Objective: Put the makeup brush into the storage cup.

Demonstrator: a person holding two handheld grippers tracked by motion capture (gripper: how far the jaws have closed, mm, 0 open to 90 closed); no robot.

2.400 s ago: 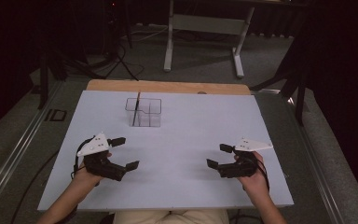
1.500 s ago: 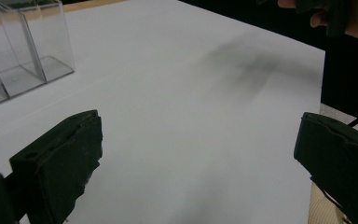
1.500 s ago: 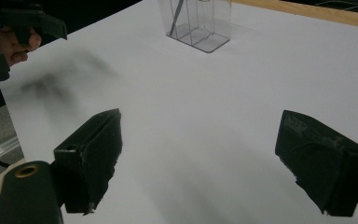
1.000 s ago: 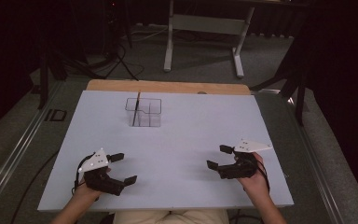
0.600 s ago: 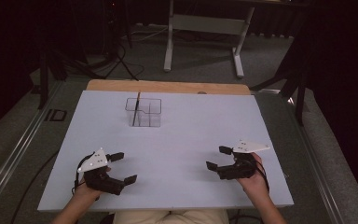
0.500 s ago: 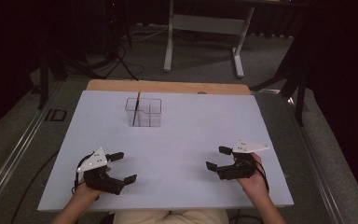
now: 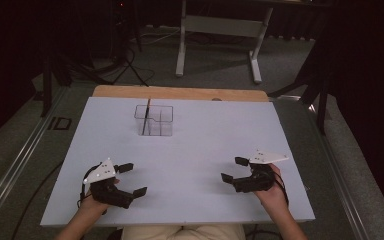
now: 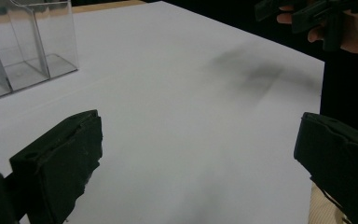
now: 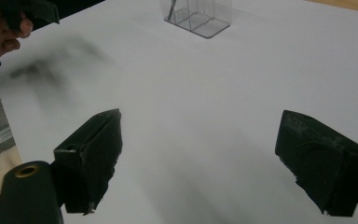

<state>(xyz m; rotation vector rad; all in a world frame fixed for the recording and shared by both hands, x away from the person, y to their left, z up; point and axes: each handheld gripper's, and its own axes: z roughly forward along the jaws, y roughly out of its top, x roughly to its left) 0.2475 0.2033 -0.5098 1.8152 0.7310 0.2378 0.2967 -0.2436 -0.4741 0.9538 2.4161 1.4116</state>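
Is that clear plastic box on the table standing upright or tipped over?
Upright. The clear box sits flat on the white table, its open top facing up and its walls vertical.

White table (image 7: 195,150), grey metal stand (image 7: 220,25)

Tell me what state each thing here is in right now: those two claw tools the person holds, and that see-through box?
Left gripper: open, jaws wide apart, holding nothing, low over the table's near edge.
Right gripper: open, jaws wide apart, holding nothing, over the table's near right part.
Clear box: upright on the far part of the table, split into compartments, a thin dark stick standing in it at its left side.
White table: bare between the grippers and the box.
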